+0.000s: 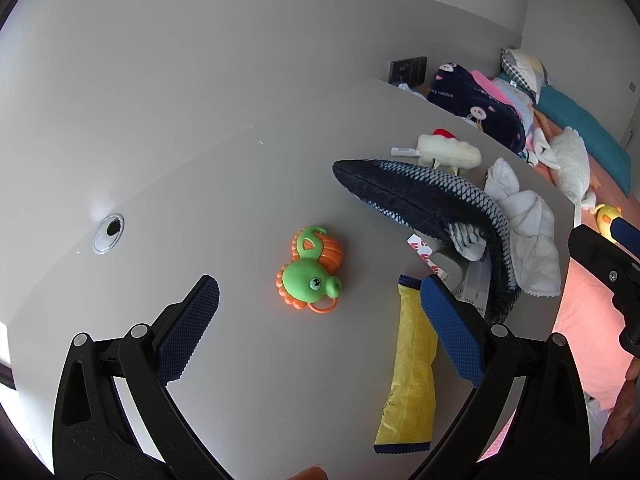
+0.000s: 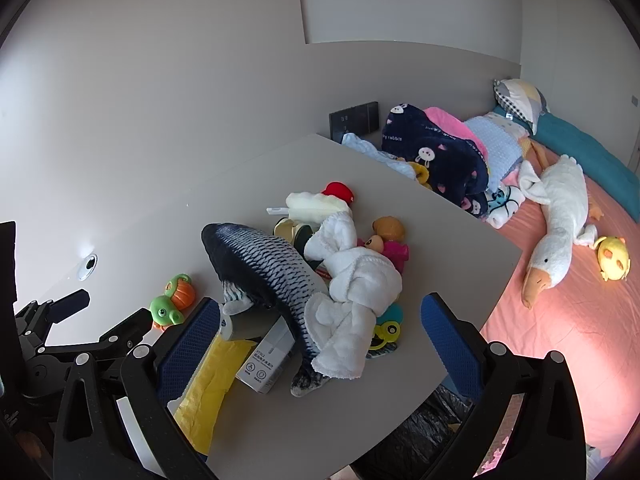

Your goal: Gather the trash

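Note:
A yellow wrapper (image 1: 412, 364) lies flat on the grey table (image 1: 240, 208), partly under my left gripper's right finger; it also shows in the right wrist view (image 2: 212, 384). A white carton (image 2: 268, 360) lies beside it, partly under a plush fish (image 2: 264, 268). My left gripper (image 1: 320, 320) is open and empty above the table, near a green and orange toy (image 1: 312, 276). My right gripper (image 2: 320, 344) is open and empty above the table's near edge. A black trash bag (image 2: 424, 428) shows below that edge.
A white towel (image 2: 352, 300), a doll (image 2: 388, 240), a cream plush with a red cap (image 2: 316, 200) and other toys crowd the table. A cable hole (image 1: 109, 233) sits at the left. A bed (image 2: 580, 320) with a plush goose (image 2: 560, 232) lies right.

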Tool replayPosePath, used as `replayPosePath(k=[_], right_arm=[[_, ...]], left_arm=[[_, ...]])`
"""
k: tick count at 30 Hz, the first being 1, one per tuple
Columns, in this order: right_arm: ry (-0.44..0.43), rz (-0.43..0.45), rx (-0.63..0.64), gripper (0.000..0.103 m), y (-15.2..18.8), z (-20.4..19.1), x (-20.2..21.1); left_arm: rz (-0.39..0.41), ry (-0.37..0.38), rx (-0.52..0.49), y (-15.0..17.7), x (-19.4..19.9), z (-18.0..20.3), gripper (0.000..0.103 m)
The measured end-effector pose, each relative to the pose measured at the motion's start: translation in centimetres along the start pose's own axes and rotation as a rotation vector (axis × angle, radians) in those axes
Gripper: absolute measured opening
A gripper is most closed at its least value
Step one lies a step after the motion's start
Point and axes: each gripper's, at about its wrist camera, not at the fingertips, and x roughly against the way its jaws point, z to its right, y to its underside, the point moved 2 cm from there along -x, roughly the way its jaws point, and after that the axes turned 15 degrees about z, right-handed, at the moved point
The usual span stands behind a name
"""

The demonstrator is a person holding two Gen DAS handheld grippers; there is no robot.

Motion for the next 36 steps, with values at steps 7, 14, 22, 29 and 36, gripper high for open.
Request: replayPosePath(k=[7, 14, 22, 29, 36], right_arm=[[0.000, 0.000, 0.001, 0.100, -0.16, -0.10, 0.06], [0.001, 0.001, 0.004, 0.100, -0.25, -0.16, 0.11], [0.000, 0.000, 0.006, 0.100, -0.33, -0.15, 0.09], [-0.002, 0.000, 0.005, 0.100, -0.39, -0.07, 0.09], [-0.001, -0.001, 0.004, 0.100, -0.37, -0.04, 0.05]], left_arm=[[0.001, 0.001, 0.001, -0.02, 0.14, -0.03, 0.097], [-0.012, 0.007, -0.003, 0.06, -0.08, 0.16, 0.097], [-0.012, 0.011, -0.009, 0.01, -0.10, 0.21, 0.097], [-0.015, 0.014, -0.010, 0.05, -0.09, 0.30, 0.097], [-0.026, 0.025, 0.007, 0.13, -0.36, 0.01, 0.097]])
